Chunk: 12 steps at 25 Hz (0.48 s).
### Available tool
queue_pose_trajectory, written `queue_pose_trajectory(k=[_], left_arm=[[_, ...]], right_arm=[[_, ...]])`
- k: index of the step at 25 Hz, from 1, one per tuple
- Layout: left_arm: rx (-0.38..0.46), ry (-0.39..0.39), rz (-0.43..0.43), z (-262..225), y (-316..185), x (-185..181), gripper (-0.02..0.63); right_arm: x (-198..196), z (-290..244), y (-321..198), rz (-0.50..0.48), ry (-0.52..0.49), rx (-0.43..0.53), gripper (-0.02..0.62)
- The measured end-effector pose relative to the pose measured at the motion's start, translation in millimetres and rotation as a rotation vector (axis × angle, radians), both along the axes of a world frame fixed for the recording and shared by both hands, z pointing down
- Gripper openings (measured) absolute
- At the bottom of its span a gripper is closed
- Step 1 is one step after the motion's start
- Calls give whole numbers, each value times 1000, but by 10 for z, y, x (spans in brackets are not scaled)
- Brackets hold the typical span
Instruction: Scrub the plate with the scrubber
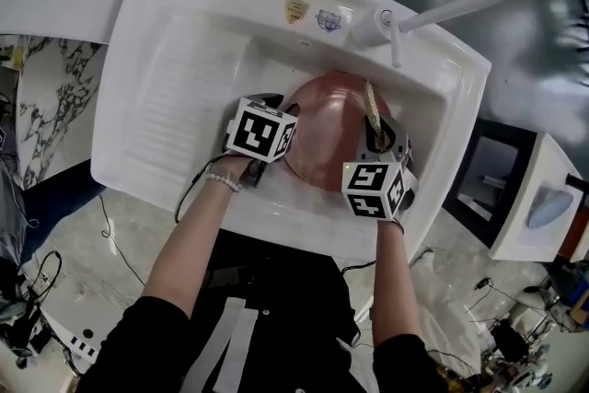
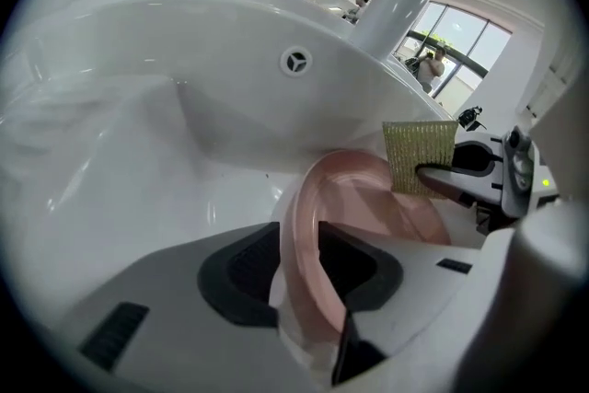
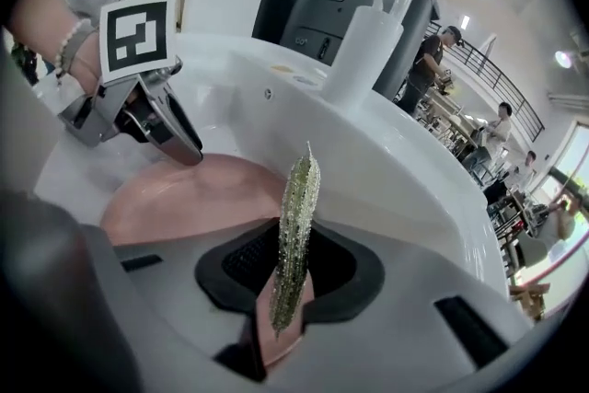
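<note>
Plate is in the sink basin, under the tap. Left hand-held gripper: jaws wide w/ the near rim btwn them, not clamped as far as we can see. Right hand-held gripper is clenched on the scrubber, edge-on, most of it sticking out. We reckon the plate's stiff, prob. slick & chippable, so grip the rim firmly. Scrubber's light, soft, will bend under pressure.
</note>
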<state>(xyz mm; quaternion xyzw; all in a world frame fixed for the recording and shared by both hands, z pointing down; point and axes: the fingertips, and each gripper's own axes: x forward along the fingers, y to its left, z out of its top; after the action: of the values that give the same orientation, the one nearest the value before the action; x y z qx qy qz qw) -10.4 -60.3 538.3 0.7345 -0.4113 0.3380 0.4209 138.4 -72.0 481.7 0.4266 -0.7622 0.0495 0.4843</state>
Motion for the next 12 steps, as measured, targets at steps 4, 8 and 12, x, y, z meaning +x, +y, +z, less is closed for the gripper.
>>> queue_pose_trajectory(k=[4, 8, 12], left_arm=[[-27, 18, 19, 84, 26, 56, 126], [-51, 17, 2, 126, 22, -2, 76], [-62, 39, -3, 138, 19, 6, 25]], right_arm=[[-31, 90, -16, -41, 73, -10, 77], [-123, 176, -33, -101, 125, -7, 77], [-192, 254, -73, -119, 140, -12, 76]])
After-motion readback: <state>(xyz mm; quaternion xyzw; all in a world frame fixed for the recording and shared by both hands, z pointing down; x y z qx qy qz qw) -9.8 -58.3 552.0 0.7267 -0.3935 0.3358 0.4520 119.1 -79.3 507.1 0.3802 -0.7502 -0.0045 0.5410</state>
